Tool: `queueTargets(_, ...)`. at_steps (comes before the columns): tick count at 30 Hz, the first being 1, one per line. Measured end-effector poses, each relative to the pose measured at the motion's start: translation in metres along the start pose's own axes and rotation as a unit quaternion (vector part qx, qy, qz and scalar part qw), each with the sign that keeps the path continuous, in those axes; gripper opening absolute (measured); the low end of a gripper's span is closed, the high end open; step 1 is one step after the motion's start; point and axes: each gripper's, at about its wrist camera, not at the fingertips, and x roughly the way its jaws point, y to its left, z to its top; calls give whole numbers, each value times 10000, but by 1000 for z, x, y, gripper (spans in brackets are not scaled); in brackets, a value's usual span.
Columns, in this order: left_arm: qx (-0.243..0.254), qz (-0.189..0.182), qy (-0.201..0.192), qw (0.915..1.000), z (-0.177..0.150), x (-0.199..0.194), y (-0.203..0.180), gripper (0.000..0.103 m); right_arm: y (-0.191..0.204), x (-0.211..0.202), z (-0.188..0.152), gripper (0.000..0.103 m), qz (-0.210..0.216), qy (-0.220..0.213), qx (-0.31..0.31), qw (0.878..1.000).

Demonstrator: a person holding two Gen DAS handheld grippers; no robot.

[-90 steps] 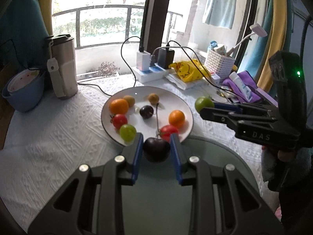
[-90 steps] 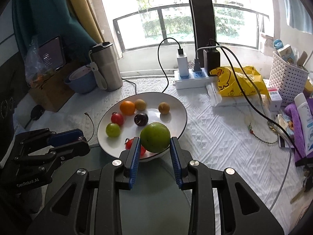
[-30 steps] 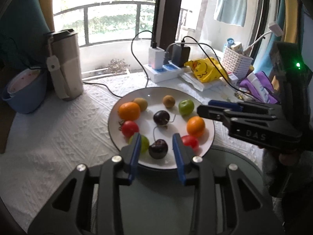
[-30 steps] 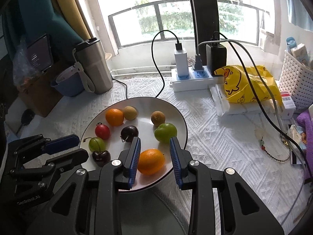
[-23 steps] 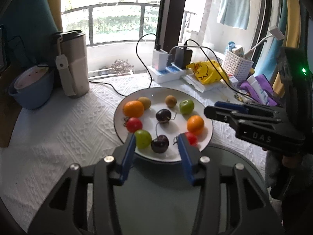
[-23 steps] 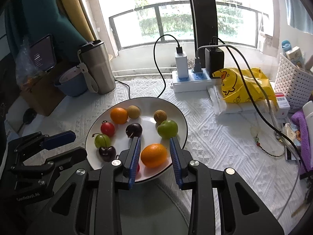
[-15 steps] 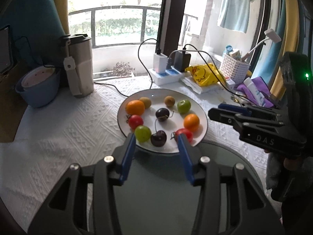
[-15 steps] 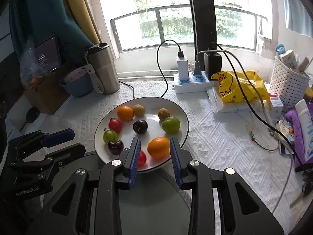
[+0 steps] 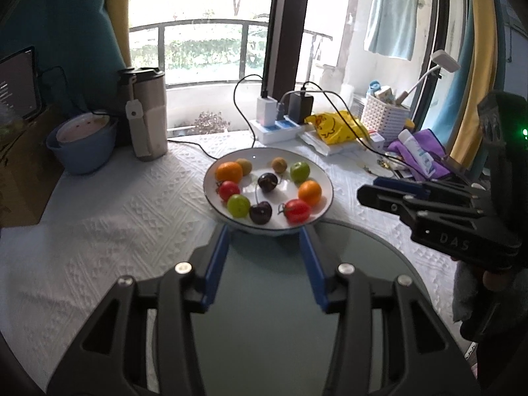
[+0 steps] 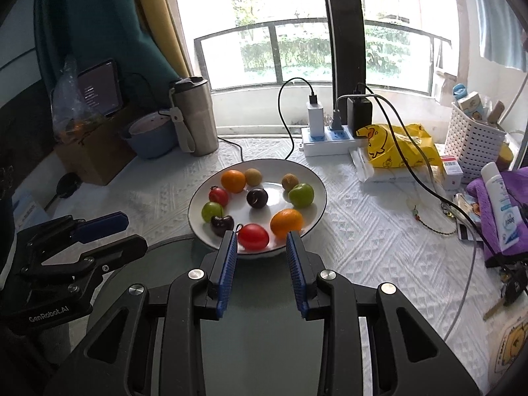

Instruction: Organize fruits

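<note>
Left gripper (image 9: 264,244): jaws parted, carrying nothing; dark cherry (image 9: 260,212), released a second ago, now lying on plate (image 9: 325,183) just ahead of tips.
Right gripper (image 10: 260,247): jaws narrow, gripping nothing; green fruit (image 10: 301,194) sitting beyond.
Both withdrawing; fruits appearing gathered.

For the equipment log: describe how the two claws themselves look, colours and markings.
Both are black angular linkage frames with silver bolts and blue ribbed finger pads. The left claw reads "GenRobot.AI" on its side in the right wrist view; the right claw reads "DAS", with a green light on its handle.
</note>
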Motion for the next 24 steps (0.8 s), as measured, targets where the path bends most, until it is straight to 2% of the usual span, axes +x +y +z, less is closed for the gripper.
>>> queueTargets(17,-23,112,-245,9996,-30,-49,-10,48,22,-50,-26,33,-106,-196,-119,9997)
queueTargets(19,-4,170,-284,9995,-32,-54,-12,52,24,-56,-28,33,-119,-242,-133,9995)
queueTargets(21,-12,179,-346,9992,-34,-61,-13,75,25,-63,-30,33,-125,-290,-147,9994)
queueTargets(24,16,203,-432,9989,-37,-72,-17,86,27,-74,-32,33,-157,-373,-149,9991)
